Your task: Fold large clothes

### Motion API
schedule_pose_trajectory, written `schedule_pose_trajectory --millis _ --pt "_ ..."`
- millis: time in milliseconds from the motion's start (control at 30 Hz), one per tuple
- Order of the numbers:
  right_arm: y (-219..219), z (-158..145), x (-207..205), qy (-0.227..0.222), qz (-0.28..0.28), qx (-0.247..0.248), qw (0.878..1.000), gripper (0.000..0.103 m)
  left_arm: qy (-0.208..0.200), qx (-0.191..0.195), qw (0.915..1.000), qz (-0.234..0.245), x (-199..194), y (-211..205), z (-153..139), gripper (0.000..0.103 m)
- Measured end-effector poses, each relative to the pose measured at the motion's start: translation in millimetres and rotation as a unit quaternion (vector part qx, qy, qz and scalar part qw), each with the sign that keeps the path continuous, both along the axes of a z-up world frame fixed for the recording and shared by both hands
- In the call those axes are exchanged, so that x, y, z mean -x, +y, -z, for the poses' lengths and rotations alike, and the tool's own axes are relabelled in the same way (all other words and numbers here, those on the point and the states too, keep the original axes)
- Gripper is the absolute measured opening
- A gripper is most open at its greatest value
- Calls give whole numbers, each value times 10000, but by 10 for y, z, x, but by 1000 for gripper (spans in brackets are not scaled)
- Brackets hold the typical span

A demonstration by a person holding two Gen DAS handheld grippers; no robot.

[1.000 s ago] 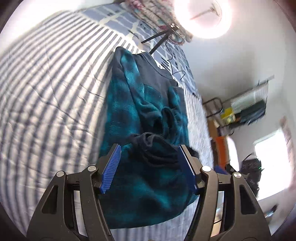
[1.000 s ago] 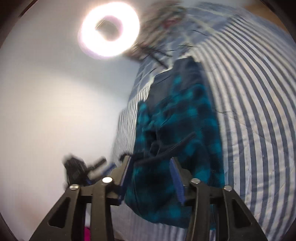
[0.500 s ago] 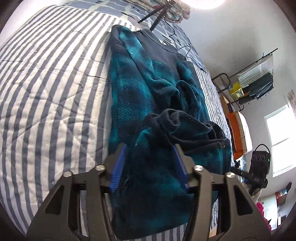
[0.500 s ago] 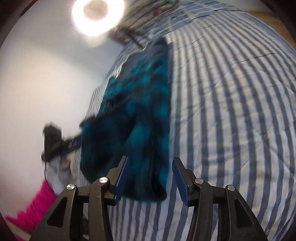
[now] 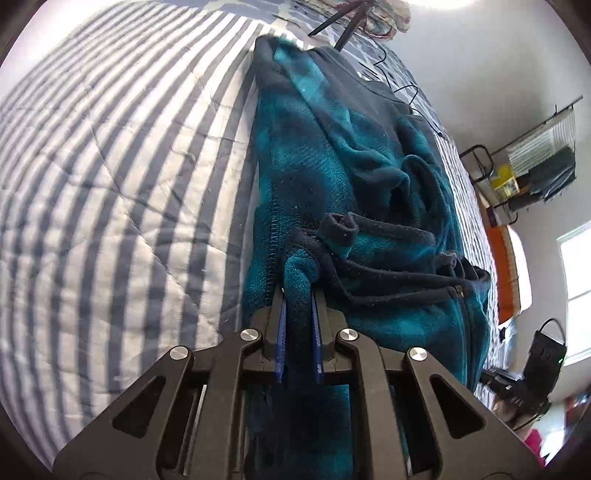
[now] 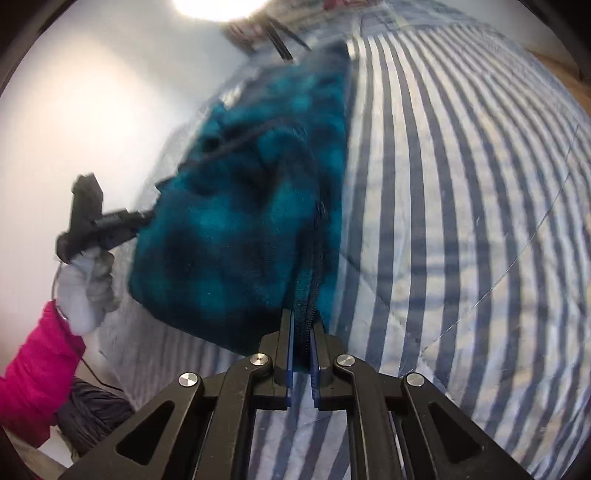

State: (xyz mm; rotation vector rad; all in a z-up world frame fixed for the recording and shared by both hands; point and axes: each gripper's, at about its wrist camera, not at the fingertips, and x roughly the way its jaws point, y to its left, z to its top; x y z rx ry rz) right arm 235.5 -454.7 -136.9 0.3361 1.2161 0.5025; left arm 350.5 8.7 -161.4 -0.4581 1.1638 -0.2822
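Observation:
A teal and dark fleece jacket (image 5: 332, 166) lies lengthwise on the striped quilt (image 5: 110, 184), with its near end bunched up. My left gripper (image 5: 297, 291) has its jaws closing, and its blue pads pinch a rolled fold of the jacket's near left edge. In the right wrist view the jacket (image 6: 221, 240) is blurred. There my right gripper (image 6: 302, 317) has its jaws closing too, pressing on the zipper edge at the near right corner. A gloved hand (image 6: 85, 288) in a pink sleeve (image 6: 33, 376) holds the left gripper (image 6: 146, 218) at the jacket's far side.
Tripod legs (image 5: 332, 26) and a thin cable (image 5: 399, 88) lie at the head of the bed. Beyond the bed's right side stand a wire rack (image 5: 535, 166), an orange box (image 5: 506, 266) and a black device (image 5: 543, 354). A dark bundle (image 6: 92, 413) sits low left.
Both grippers have come down onto the jacket's near end and their jaws have closed on the fabric. The right one has swung over to the zipper edge.

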Motion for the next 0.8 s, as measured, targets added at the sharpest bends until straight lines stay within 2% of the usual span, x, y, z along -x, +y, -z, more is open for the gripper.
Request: schedule_pose_trajectory --millis 100,167,233,367,467,600,633,733,800 --pt "27 -184 19 -283 -154 268 9991 21 -238 -48 9996 132 29 -31 -137 11" --pt "0 -433 61 -789 -88 515 9955 34 -324 -85 9992 208 58 -6 -247 19" --pt "6 -644 75 -1238 29 560 9907 35 -549 -245 9981 136 102 28 -385 20" --pt "314 -831 69 -1747 -431 613 9818 33 -900 -277 9944 475 286 -57 -641 20" --pt "627 -749 -34 -1796 -732 494 9798 33 -994 -247 9910 862 428 -209 -681 20" --pt "1048 -525 -244 -1886 -1119 815 9722 33 -940 -461 9890 1043 417 -337 -489 20" --pt "1134 -453 -318 -1841 -1211 929 9710 33 -842 -620 9892 1029 383 -346 -379 20" --pt "1226 -275 -590 -1599 -1162 1177 9732 33 -603 -679 9907 1018 330 -318 -129 19" --pt "1179 -63 -747 -1232 -993 1175 9804 31 -806 -741 9866 1214 348 -346 -27 20"
